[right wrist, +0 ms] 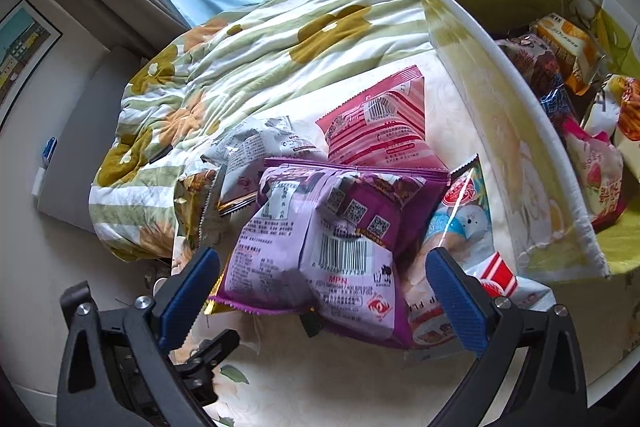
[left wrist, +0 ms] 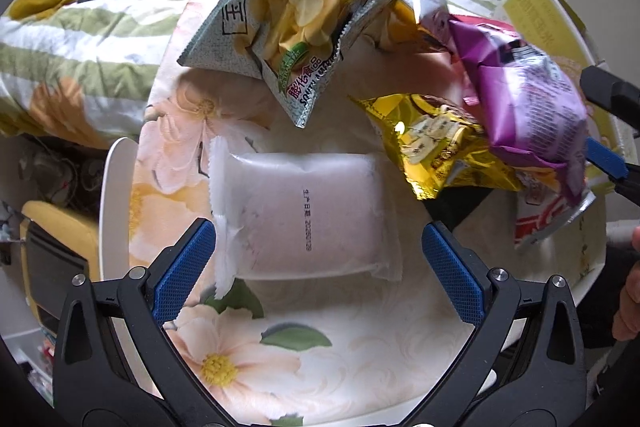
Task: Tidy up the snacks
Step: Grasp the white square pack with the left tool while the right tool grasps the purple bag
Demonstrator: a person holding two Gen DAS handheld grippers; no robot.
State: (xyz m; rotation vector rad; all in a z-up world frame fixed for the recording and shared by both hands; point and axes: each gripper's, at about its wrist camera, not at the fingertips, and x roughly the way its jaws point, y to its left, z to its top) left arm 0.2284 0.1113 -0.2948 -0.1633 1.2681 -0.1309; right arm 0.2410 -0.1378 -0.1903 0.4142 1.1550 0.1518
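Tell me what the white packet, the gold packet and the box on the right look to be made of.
White packet: frosted, semi-opaque plastic film, matte; serrated heat-sealed edge and a printed date show.
Gold packet: metallised foil-type film, glossy; sharp glints and hard crinkles.
Box: looks like printed cardboard; a stiff straight wall with a pale raw edge, slightly sheeny outside. Whether it is laminated is unclear.

Glossy gold foil packet [left wrist: 436, 147]

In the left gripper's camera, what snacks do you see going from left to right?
White packet → grey-green chip bag → gold packet → purple bag.
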